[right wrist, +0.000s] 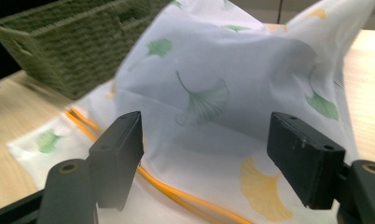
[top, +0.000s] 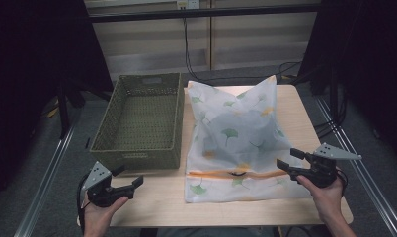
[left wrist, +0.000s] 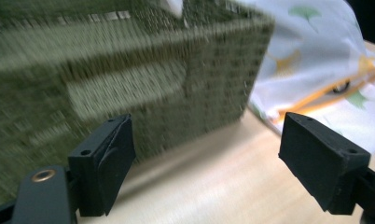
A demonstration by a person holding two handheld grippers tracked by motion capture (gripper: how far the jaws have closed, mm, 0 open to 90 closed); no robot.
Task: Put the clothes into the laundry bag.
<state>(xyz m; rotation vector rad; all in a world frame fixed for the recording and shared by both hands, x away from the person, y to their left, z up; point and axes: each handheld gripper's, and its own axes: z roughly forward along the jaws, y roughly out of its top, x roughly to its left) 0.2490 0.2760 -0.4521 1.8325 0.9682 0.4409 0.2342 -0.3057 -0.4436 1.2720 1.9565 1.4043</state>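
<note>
A white cloth bag [top: 236, 131] printed with green and yellow ginkgo leaves lies on the right half of the wooden table [top: 157, 200], bulging upward in its middle, with an orange zip line [top: 211, 173] across its near end. An empty olive woven basket [top: 137, 160] stands to its left. My left gripper [top: 131, 177] hovers open at the table's near left corner, in front of the basket, with nothing between its jaws [left wrist: 204, 140]. My right gripper [top: 287, 158] is open beside the bag's near right edge, its jaws [right wrist: 204, 144] aimed at the cloth without touching it.
The basket wall [left wrist: 143, 84] sits close ahead of the left gripper. Bare tabletop lies between the left gripper and the bag's near corner [top: 191, 195]. Cables [top: 191, 64] hang behind the table, and metal rails [top: 354, 163] run along the floor on both sides.
</note>
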